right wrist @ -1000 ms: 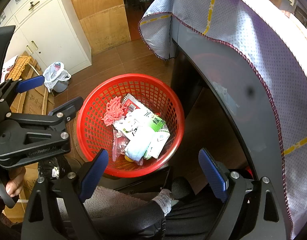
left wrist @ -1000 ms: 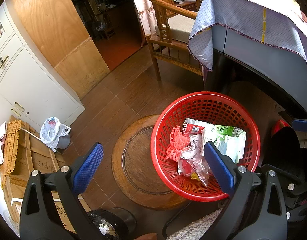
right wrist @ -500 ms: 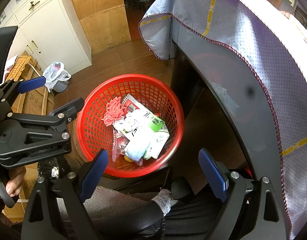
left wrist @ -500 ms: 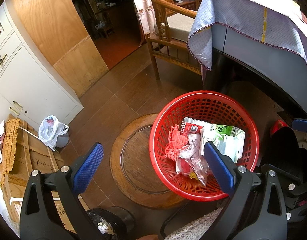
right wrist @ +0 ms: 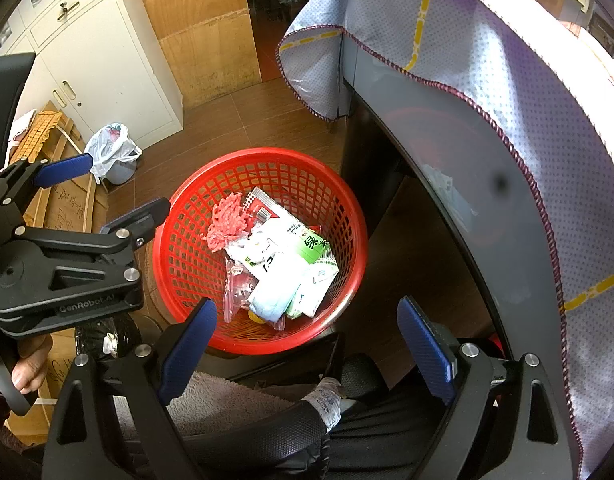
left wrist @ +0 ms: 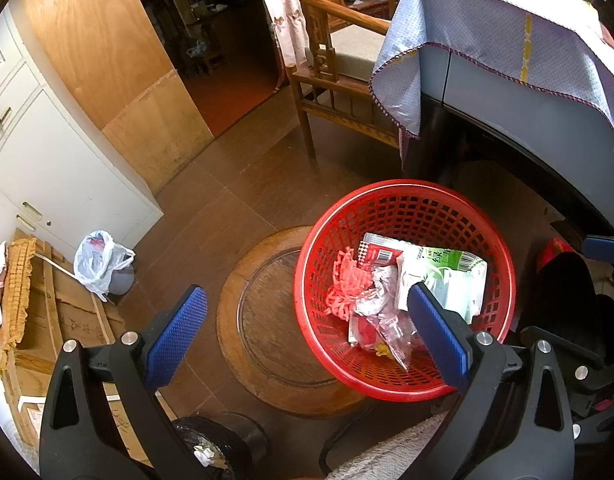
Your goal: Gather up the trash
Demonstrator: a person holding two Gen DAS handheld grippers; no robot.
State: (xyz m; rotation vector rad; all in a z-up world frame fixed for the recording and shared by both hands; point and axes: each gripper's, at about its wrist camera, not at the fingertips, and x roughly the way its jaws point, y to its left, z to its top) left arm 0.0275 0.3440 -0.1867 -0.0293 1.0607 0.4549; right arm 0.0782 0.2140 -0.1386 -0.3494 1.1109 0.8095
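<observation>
A red mesh basket (left wrist: pixel 403 196) stands on the floor beside the table, also seen from the right wrist as the basket (right wrist: pixel 267 156). It holds a pink net (right wrist: pixel 227 220), a green-and-white packet (right wrist: pixel 309 248), a clear plastic bag (right wrist: pixel 239 292) and a red-white wrapper (left wrist: pixel 377 250). My left gripper (left wrist: pixel 303 300) hovers open above the basket's left rim, nothing between its fingers. My right gripper (right wrist: pixel 307 308) is open above the basket's near edge, also holding nothing. The left gripper (right wrist: pixel 107 190) shows at the left of the right wrist view.
A table under a lilac cloth (right wrist: pixel 487 80) rises right of the basket. A wooden chair (left wrist: pixel 339 80) stands behind, a white cabinet (left wrist: pixel 47 168) to the left. A small bin with a white bag (left wrist: pixel 101 264), a round wooden board (left wrist: pixel 267 320) and a black office chair (right wrist: pixel 267 440) lie near.
The left wrist view has drifted slightly, so the basket sits a little further left. Both grippers stay open and nothing was taken hold of.
</observation>
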